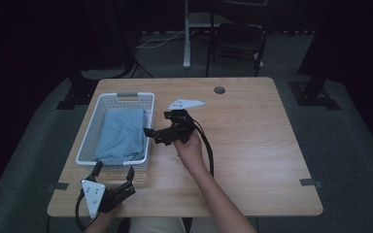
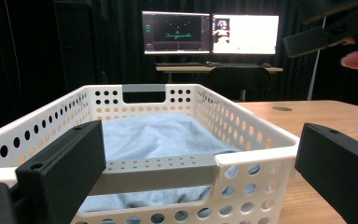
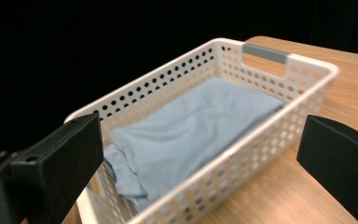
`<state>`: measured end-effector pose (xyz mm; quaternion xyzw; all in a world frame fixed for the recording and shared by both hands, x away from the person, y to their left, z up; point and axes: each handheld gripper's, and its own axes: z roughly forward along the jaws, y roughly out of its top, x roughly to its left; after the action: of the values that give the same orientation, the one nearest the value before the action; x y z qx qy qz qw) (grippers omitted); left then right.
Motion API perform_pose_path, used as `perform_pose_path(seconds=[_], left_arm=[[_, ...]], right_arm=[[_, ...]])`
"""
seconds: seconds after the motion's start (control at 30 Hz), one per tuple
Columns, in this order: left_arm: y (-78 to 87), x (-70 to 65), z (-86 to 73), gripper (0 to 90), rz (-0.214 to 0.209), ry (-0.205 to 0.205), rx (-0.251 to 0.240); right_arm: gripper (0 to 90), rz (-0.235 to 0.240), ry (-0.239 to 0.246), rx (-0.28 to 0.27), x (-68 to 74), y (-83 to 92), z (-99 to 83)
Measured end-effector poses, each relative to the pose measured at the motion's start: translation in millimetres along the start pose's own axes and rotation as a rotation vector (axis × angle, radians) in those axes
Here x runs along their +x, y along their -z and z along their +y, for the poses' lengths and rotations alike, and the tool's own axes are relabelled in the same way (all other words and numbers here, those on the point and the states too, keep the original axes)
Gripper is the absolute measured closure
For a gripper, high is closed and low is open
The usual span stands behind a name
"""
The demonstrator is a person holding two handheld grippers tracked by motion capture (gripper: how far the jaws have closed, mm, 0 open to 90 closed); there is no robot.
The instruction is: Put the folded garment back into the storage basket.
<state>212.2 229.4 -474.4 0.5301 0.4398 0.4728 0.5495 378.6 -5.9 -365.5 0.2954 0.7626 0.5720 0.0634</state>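
- Now a white basket [image 1: 88, 141] sits toward the tabletop's [image 1: 252, 136] left edge, a folded blue cloth [image 1: 122, 136] lying inside it.
- Right gripper [image 1: 156, 133] hovers just beside the basket's right wall, fingers spread, holding nothing.
- Left gripper [image 1: 114, 171] waits near the front edge, just before the basket, fingers spread, empty.

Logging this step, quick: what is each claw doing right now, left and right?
Left claw: open, holding nothing, at the near end of the basket.
Right claw: open, holding nothing, beside the basket's right wall.
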Motion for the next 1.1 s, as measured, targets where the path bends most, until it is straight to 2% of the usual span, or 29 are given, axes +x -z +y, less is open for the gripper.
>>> perform_pose_path(seconds=[0.3, 0.4, 0.53, 0.67, 0.73, 0.87, 1.1], left_arm=[[0.0, -0.1, 0.0, 3.0, 0.0, 0.0, 0.003], [0.0, 0.0, 0.1, 3.0, 0.0, -0.003, 0.007], [0.0, 0.1, 0.1, 3.0, -0.001, -0.004, 0.007], [0.0, 0.1, 0.1, 3.0, -0.001, -0.004, 0.006], [0.0, 0.1, 0.1, 3.0, -0.001, -0.004, 0.007], [-0.1, 0.1, 0.1, 3.0, 0.0, -0.005, 0.007], [-0.3, 0.0, 0.1, 3.0, 0.0, -0.005, 0.007]], right_arm=[[0.3, -0.016, -0.017, -0.022, -7.9, 30.2, -9.5], [0.3, -0.04, -0.003, -0.027, -7.1, 38.8, -12.4], [0.3, -0.053, 0.007, -0.022, -7.8, 48.4, -18.8], [0.3, -0.054, -0.001, -0.038, -9.7, 59.5, -25.0], [0.3, -0.075, 0.011, -0.039, -9.6, 65.8, -27.7], [0.3, -0.086, 0.022, -0.038, -11.6, 78.4, -32.8], [0.3, -0.129, 0.013, -0.062, -17.4, 105.7, -42.4]])
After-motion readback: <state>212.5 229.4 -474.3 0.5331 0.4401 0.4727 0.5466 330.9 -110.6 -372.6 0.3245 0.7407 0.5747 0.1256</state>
